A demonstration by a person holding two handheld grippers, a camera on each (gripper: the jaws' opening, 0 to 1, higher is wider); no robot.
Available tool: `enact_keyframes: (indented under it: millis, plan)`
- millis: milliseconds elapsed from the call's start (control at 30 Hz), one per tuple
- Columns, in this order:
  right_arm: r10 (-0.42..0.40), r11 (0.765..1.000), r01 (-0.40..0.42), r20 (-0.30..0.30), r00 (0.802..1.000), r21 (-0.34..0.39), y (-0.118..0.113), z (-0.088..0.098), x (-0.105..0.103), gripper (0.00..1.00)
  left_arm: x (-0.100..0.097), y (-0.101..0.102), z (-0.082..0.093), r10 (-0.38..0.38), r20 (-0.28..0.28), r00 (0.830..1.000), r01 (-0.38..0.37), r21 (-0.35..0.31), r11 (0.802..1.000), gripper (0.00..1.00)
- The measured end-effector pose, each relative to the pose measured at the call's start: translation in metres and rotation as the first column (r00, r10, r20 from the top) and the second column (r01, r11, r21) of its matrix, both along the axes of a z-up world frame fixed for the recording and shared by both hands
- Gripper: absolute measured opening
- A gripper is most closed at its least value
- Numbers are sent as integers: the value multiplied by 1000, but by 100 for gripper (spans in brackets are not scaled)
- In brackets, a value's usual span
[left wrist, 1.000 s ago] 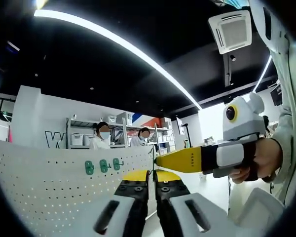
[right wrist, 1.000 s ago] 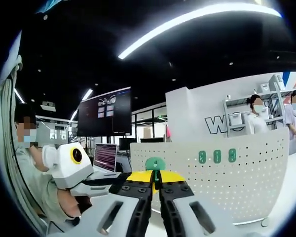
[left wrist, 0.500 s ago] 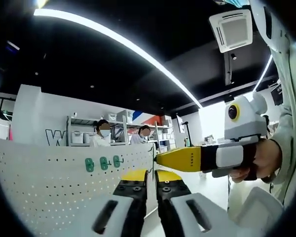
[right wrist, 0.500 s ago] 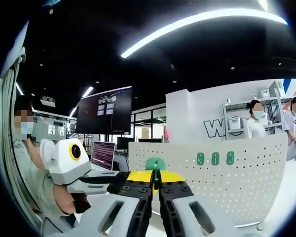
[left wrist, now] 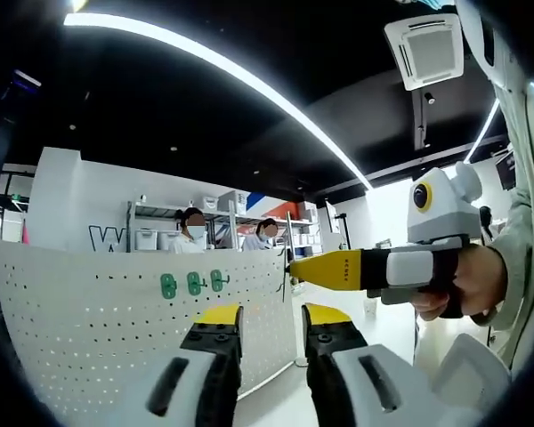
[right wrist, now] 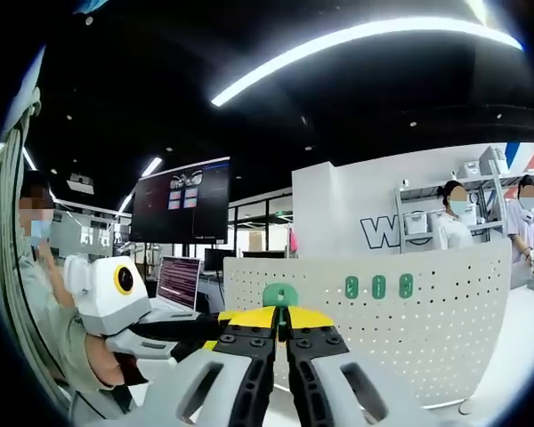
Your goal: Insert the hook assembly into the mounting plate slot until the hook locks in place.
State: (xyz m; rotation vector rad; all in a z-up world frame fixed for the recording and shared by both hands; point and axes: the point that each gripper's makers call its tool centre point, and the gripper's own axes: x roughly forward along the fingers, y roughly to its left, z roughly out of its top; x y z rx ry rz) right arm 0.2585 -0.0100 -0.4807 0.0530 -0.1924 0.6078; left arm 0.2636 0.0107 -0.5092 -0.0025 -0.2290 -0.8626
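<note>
L gripper [left wrist: 273, 322] jaws now spread apart, pressed together 0.5 s ago. R gripper [right wrist: 280, 322] unchanged, pinching green hook [right wrist: 280, 294] at near edge of white pegboard [right wrist: 427, 311].

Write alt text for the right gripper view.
The right gripper, shut on a green hook, points at a white pegboard already carrying three green hooks. The left gripper sits at lower left.

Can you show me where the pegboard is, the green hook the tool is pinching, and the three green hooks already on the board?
Pegboard [right wrist: 445, 311]: right gripper view, bare perforated face.
Held hook [right wrist: 280, 294]: right gripper view, green top above the jaws.
Three hooks [left wrist: 194, 284]: left gripper view, middle one.
</note>
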Motion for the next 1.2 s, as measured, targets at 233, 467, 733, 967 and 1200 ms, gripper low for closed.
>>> enact_keyframes:
  millis: [233, 467, 733, 967, 1200]
  plan:
    - [-76, 997, 76, 23, 997, -31, -23, -1, 15, 1, 3, 12, -3, 57, -1, 998, -57, 6, 998, 41]
    - [-154, 987, 155, 36, 987, -40, -51, 4, 31, 1, 4, 27, -10, 99, -15, 995, -99, 11, 995, 44]
    - [-262, 963, 265, 53, 963, -49, -92, 10, 58, 1, 2, 41, -19, 141, -41, 989, -140, 18, 990, 46]
    - [-331, 940, 334, 61, 942, -61, -119, 12, 84, 1, 3, 54, -27, 177, -64, 982, -175, 22, 984, 49]
    - [-370, 924, 373, 51, 928, -84, -134, 4, 112, 1, 6, 59, -32, 210, -90, 974, -208, 22, 978, 53]
